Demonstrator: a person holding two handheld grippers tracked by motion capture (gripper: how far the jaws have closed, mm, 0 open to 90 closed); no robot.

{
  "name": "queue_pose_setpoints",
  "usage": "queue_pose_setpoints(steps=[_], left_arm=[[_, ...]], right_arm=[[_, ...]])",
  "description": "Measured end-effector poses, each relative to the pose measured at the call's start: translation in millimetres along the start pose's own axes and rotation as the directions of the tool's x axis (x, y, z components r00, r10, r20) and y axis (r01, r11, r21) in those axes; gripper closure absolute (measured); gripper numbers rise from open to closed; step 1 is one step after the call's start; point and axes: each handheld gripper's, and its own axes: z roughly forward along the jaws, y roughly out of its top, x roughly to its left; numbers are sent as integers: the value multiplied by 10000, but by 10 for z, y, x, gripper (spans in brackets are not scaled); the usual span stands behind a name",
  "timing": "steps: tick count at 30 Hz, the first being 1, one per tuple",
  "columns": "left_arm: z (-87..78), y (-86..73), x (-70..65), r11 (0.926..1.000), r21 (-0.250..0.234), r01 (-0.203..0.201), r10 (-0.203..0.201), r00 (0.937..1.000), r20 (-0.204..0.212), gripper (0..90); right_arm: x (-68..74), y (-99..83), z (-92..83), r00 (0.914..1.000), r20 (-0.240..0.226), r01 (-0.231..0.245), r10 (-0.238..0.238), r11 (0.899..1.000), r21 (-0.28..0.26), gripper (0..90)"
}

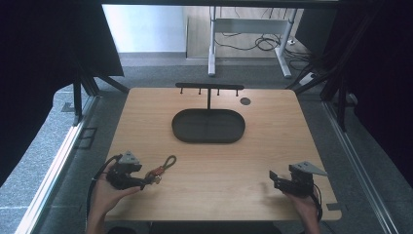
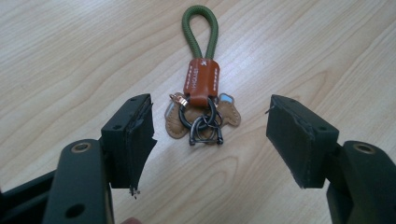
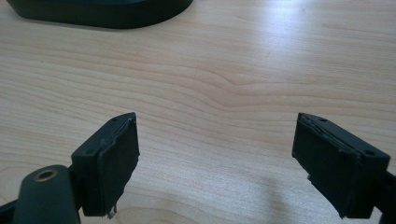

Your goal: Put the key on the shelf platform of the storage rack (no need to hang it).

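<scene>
Keychain (image 2: 201, 100): flat on surface (image 1: 219, 165), just ahead of left gripper (image 2: 212, 140), centred between its fingers (image 2: 133, 140); fingers wide apart, nothing gripped, lined up likely for pickup. Green loop points away.

Right gripper (image 3: 217, 163): fingers spread, empty, well apart from keychain, likely waiting.

Black stand (image 1: 208, 126): beyond, likely hanging spot.

Soft daylight from beyond the table (image 1: 272, 161), pale glare on wood, dark surroundings, slightly blurry frames.

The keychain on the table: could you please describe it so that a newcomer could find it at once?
On the wooden table, look at the near left part, in front of the open left gripper. The keychain lies flat there: a green cord loop, a brown leather band and dark metal rings, unlike the black oval tray farther back.
</scene>
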Motion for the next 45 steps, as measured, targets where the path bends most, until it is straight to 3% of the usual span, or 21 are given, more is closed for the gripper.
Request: queue_pose_setpoints(steps=[14, 18, 23, 27, 34, 38, 45], left_arm=[[40, -26, -11, 9998, 127, 127, -128, 9999, 55, 326], [19, -44, 19, 9997, 72, 253, -253, 9997, 23, 327], [-90, -72, 90, 9964, -379, 755, -767, 9966, -313, 331], [-112, -68, 77, 9954, -509, 812, -831, 9959, -357, 333], [-165, -21, -43, 9989, -261, 395, -415, 9956, -836, 331], [-206, 30, -91, 9987, -485, 181, -211, 9979, -610, 334], [-157, 282, -96, 9985, -275, -479, 473, 9986, -226, 339]], right_arm=[[-69, -29, -44, 9996, -226, -172, 171, 9999, -5, 191], [-76, -16, -58, 9996, -297, -5, 6, 10000, 10, 202], [-79, -13, -49, 9985, -502, 223, -222, 9998, 5, 210], [-83, -35, -45, 9977, -594, 322, -316, 9994, 95, 215], [-73, -25, -76, 9983, -566, 113, -116, 9999, -51, 239], [-13, -42, -104, 9977, -614, 277, -279, 9996, -39, 241], [-51, -46, -82, 9981, -554, 271, -270, 9996, 19, 243]])
